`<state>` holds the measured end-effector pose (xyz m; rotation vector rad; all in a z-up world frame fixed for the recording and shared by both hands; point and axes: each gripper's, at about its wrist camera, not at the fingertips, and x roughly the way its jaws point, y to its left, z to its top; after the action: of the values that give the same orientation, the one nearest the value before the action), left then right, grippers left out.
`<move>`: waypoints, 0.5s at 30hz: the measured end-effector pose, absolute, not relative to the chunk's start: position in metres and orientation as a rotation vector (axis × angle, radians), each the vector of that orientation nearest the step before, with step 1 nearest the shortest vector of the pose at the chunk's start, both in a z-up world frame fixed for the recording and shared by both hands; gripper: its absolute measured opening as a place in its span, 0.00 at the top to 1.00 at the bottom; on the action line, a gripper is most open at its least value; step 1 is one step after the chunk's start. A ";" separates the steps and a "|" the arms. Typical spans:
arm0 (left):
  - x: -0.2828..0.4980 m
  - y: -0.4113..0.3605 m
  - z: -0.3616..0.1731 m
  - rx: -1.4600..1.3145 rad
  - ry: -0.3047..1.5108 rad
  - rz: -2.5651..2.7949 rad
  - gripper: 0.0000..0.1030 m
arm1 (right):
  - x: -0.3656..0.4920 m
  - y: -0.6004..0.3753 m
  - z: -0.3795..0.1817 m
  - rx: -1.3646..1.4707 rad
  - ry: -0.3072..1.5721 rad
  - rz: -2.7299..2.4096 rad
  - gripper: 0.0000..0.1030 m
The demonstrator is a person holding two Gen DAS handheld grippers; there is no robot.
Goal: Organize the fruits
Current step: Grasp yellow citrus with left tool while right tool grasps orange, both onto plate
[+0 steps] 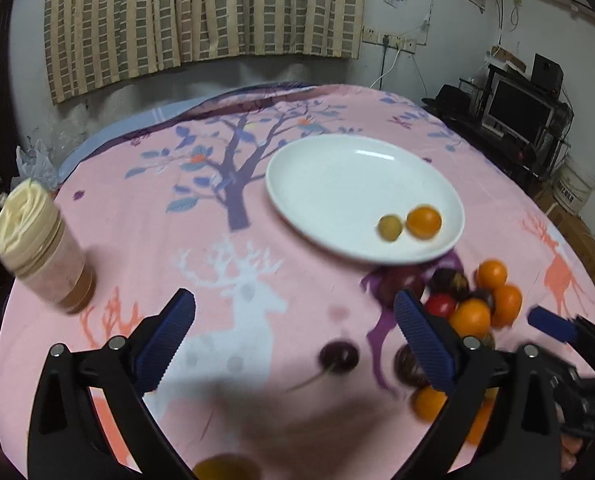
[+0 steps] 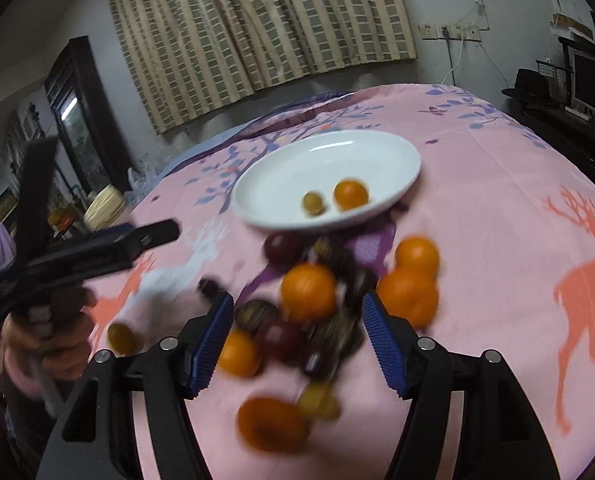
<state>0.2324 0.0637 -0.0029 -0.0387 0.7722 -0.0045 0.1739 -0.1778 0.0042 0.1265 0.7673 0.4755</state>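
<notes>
Left tool hovers spread and empty, angled down over pink tablecloth.

Bare cloth left of plate, fruit pile crowding its near rim

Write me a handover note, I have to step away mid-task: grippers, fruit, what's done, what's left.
Left gripper: jaws wide open, empty, above the cloth near a dark cherry.
Right gripper: jaws open, nothing gripped, hovering over the fruit pile.
Done: one orange fruit and one green fruit sit on the white plate.
Left: the pile and a few loose fruits on the cloth.
</notes>
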 end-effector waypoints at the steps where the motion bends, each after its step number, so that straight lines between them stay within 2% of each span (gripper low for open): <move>1: 0.225 0.067 -0.005 -0.043 0.762 -0.016 0.05 | 0.158 -0.174 0.001 0.105 0.769 0.488 0.35; 8: 0.187 0.097 -0.014 -0.148 0.714 -0.036 0.05 | 0.114 -0.155 -0.019 -0.055 0.784 0.437 0.36; 11: 0.181 0.107 -0.017 -0.175 0.714 -0.022 0.05 | 0.116 -0.155 -0.026 -0.035 0.816 0.430 0.43; 15: 0.180 0.116 -0.017 -0.213 0.712 -0.005 0.05 | 0.120 -0.153 -0.031 -0.020 0.847 0.429 0.48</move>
<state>0.1801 0.1160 -0.0172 -0.2126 0.7117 -0.0052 0.1199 -0.1533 -0.0309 -0.0198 0.8471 0.4287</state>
